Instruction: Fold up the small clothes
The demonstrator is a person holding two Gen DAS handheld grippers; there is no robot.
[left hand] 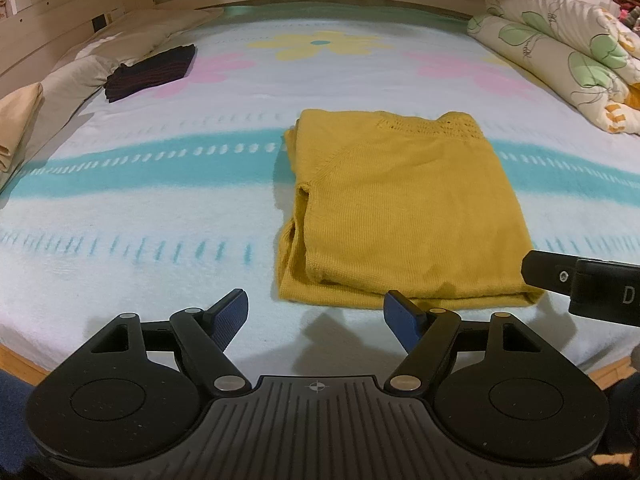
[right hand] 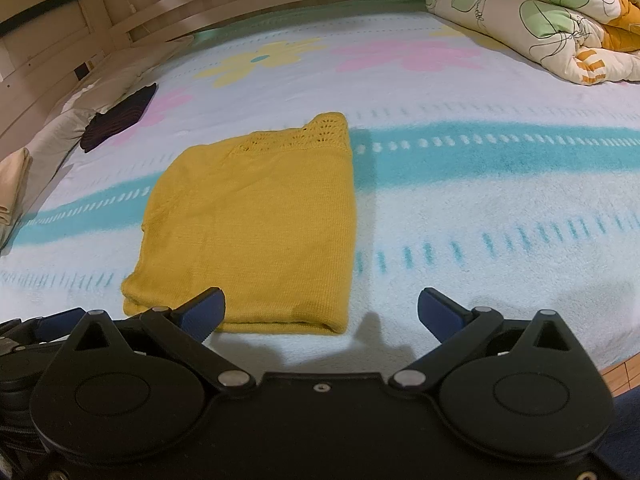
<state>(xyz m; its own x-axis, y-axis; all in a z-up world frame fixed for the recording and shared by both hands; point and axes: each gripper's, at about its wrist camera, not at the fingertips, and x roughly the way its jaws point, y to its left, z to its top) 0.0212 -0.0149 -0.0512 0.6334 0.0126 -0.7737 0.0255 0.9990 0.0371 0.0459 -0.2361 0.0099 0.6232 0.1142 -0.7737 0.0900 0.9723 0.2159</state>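
A mustard-yellow knit top [left hand: 404, 208] lies folded in a rectangle on the bed; it also shows in the right wrist view [right hand: 256, 224]. My left gripper [left hand: 316, 322] is open and empty, just short of the top's near left corner. My right gripper [right hand: 320, 314] is open and empty at the top's near right corner, its left fingertip [right hand: 204, 312] over the near edge. The right gripper's body shows in the left wrist view [left hand: 584, 284] beside the top's near right corner.
The bed [left hand: 160, 216] has a pale blanket with teal stripes and flower prints. A folded dark garment [left hand: 152, 70] lies far left, also in the right wrist view [right hand: 120, 118]. Pillows [left hand: 72, 76] line the left side. A bundled floral duvet [left hand: 568, 56] sits far right.
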